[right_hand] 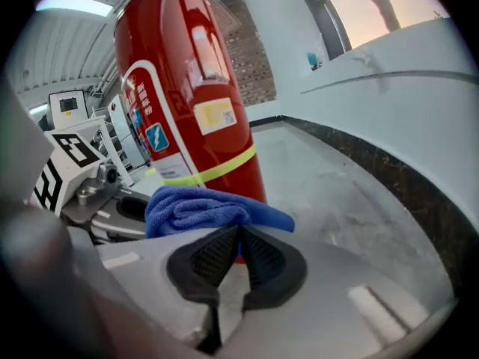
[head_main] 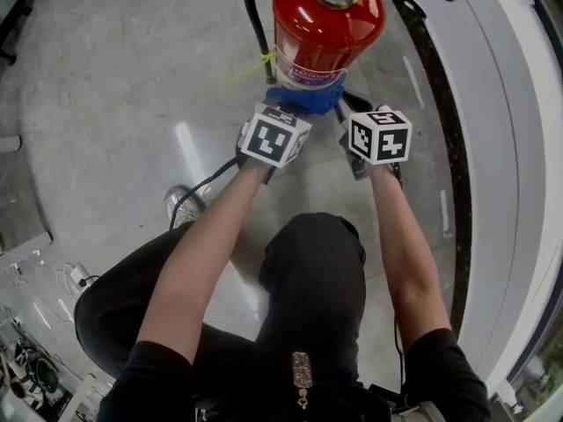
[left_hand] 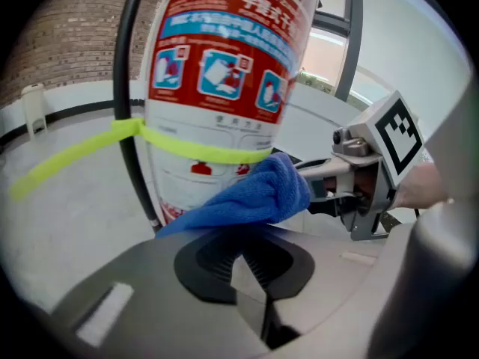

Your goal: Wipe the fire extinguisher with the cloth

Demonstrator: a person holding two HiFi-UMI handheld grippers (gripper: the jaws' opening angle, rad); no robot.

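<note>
The person's bare forearms (head_main: pixel 215 236) reach away over a pale floor (head_main: pixel 106 77), each ending in a gripper. The left gripper (left_hand: pixel 241 259) and the right gripper (right_hand: pixel 238 239) are both clamped on the blue cloth (head_main: pixel 308 98), stretching it between them against the near side of the red fire extinguisher (head_main: pixel 325 25), which stands upright on the floor at the far end. The cloth sits low, below the yellow band (left_hand: pixel 202 149) that ties on the black hose (left_hand: pixel 126 88). Wiping seems under way at the bottom; the upper body and head likely remain. No open container shows.
</note>
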